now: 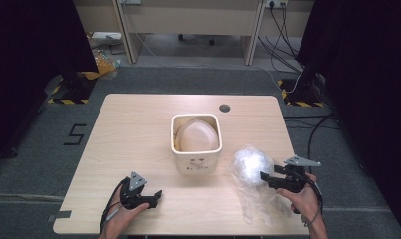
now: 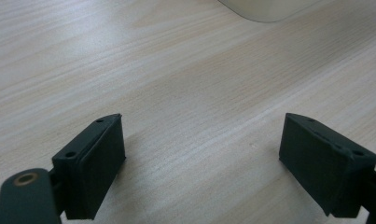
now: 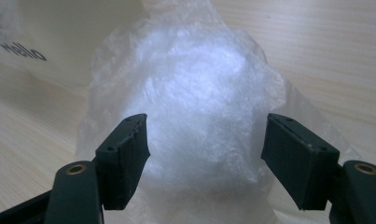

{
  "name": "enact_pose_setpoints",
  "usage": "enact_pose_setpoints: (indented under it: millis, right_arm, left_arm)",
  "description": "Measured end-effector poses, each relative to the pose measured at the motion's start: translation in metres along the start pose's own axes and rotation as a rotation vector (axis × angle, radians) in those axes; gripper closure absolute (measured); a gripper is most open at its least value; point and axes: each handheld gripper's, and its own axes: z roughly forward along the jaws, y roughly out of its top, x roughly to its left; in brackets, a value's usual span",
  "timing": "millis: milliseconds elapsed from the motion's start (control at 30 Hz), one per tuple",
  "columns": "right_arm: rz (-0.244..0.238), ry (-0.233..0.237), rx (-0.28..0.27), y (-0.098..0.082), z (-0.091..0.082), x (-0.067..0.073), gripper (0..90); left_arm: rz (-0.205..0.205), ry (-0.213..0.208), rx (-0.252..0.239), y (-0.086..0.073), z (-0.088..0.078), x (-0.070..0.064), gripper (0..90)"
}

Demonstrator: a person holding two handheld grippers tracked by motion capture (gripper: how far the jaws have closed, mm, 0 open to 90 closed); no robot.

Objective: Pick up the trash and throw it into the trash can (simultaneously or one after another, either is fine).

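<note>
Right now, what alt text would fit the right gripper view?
A crumpled clear plastic bag sits on a light wooden table, framed between the open black jaws of the right gripper. A cream bin stands behind it.

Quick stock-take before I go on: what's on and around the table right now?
Table: one, light wood, centre.
Bin: one, cream, square, table centre; something pale inside, can't identify.
Plastic bag: one, clear, crumpled, right of bin, in front of right gripper.
Grommet: one, dark, table's far edge.
Desk: one, beige, beyond table.
Cables: several, black, floor far right.
Left gripper: black, open, over bare table.
Right gripper: black, open, at bag.
</note>
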Motion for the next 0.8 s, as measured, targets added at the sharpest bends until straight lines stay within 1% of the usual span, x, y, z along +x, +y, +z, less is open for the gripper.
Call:
enact_pose_setpoints:
  millis: [167, 333, 400, 500, 633, 700, 800]
  right_arm:
    - [0.029, 0.0, 0.012, -0.004, 0.005, -0.005, 31.3]
    - [0.028, 0.012, 0.015, -0.006, 0.006, -0.005, 32.2]
    - [0.037, 0.017, 0.015, -0.008, 0.007, -0.005, 32.4]
    - [0.038, 0.018, 0.02, -0.01, 0.007, -0.006, 35.8]
    - [0.034, 0.033, 0.036, -0.014, 0.01, -0.006, 45.6]
    - [0.028, 0.035, 0.044, -0.016, 0.01, -0.007, 56.0]
    - [0.01, 0.043, 0.042, -0.017, 0.007, -0.008, 67.9]
  left_arm:
    - [0.0, 0.0, 0.0, 0.0, 0.0, 0.0, 13.2]
    - [0.0, 0.0, 0.0, 0.0, 0.0, 0.0, 13.2]
    - [0.0, 0.0, 0.0, 0.0, 0.0, 0.0, 13.2]
    - [0.0, 0.0, 0.0, 0.0, 0.0, 0.0, 13.2]
    - [0.0, 0.0, 0.0, 0.0, 0.0, 0.0, 13.2]
    - [0.0, 0.0, 0.0, 0.0, 0.0, 0.0, 13.2]
    - [0.0, 0.0, 0.0, 0.0, 0.0, 0.0, 13.2]
